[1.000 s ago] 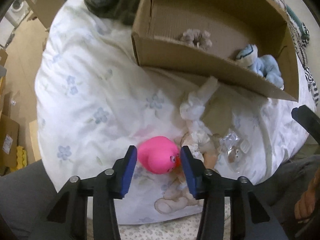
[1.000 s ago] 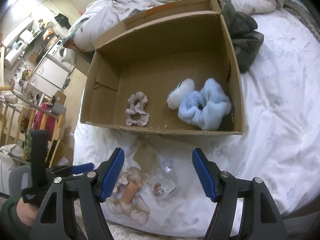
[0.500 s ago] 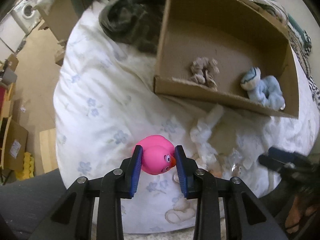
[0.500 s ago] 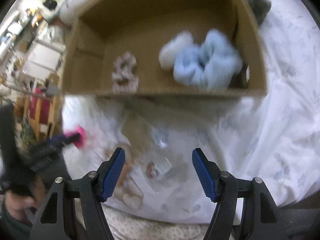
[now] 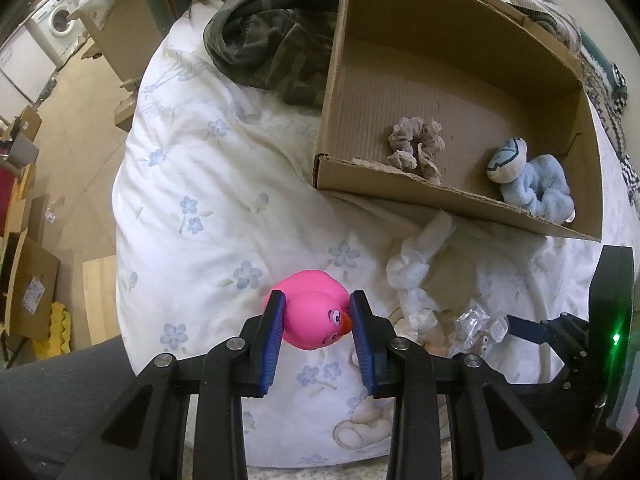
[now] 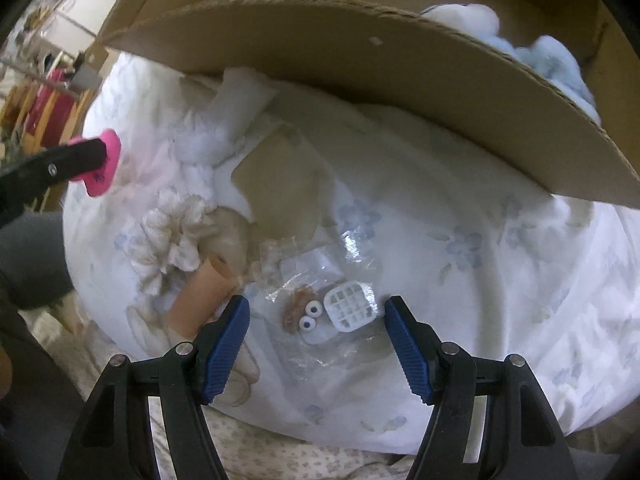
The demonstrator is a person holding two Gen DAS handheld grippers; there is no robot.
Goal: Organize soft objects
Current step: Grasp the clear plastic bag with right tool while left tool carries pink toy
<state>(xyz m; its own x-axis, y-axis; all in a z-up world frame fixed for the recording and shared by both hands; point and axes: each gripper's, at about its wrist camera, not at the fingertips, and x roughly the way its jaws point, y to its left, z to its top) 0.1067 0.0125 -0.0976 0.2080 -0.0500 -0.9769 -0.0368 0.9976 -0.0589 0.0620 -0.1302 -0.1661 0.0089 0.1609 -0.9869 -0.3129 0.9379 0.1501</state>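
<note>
My left gripper (image 5: 316, 312) is shut on a pink rubber duck (image 5: 314, 314) and holds it above the flowered bedding (image 5: 192, 184); the duck also shows at the left of the right wrist view (image 6: 105, 168). The cardboard box (image 5: 404, 182) beyond holds a beige scrunchie (image 5: 416, 148) and a light blue plush (image 5: 532, 184). My right gripper (image 6: 316, 324) is open, low over a clear plastic bag with a small googly-eyed toy (image 6: 324, 312). A cream scrunchie (image 6: 172, 236) and a peach roll (image 6: 200, 296) lie left of it.
A camouflage garment (image 5: 272, 44) lies left of the box. A white knotted cloth (image 5: 416, 256) lies in front of the box wall (image 6: 360, 64). The bed edge drops to a wooden floor with cardboard boxes (image 5: 28, 284) on the left.
My left gripper closed on the pink duck and lifted it off the bedding. My right gripper dropped from above the box down toward the plastic bag, still open.
</note>
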